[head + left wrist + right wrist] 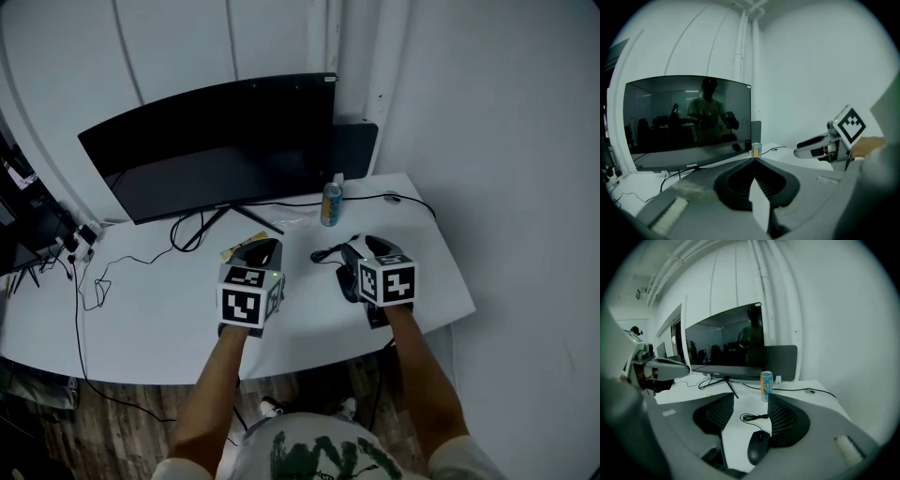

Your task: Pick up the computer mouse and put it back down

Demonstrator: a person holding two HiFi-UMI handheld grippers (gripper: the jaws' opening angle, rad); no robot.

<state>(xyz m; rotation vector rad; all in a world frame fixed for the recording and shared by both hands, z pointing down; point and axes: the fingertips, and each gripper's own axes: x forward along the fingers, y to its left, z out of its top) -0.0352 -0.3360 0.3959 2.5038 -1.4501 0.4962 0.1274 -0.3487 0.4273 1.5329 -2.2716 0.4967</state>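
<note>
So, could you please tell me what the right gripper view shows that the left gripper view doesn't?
Only the right: the mouse and its coiled cable, lying between the jaws of the open right claw. Only the left: the shut left claw, seen head-on with nothing in it. Both: the monitor and the can.

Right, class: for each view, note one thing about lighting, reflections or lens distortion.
Head view: dim overall, corners vignetted dark. Left gripper view: the monitor mirrors a person and room lights. Right gripper view: strong fisheye bends the wall pipes; the computer mouse looks fairly sharp.
</note>
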